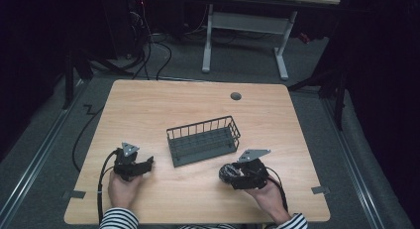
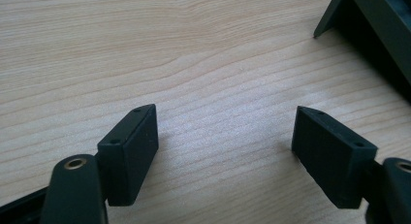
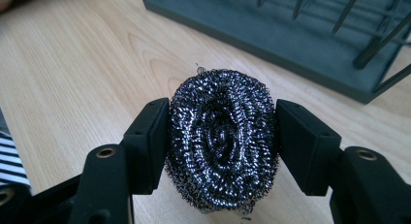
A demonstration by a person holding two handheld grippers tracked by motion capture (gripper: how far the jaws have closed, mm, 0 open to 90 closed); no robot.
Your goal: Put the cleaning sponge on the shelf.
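**Scrubber clamped, basket just ahead**

Gripping steel wool scrubber [image 3: 222, 139] in right tool [image 3: 222, 141], jaws squeezing it from both sides, low over the table [image 1: 148, 105]. Sitting just short of wire basket [image 1: 203, 140]; in the high view the basket lies up and left of the scrubber, long axis running across the table. Likely needing a short lift over the near rim. Resting left tool [image 2: 225, 151] with jaws wide apart, gripping nothing, left of the basket.

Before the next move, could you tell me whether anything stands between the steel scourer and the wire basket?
Nothing visible does. The right claw grips the steel scourer, and only bare table lies between it and the wire basket.
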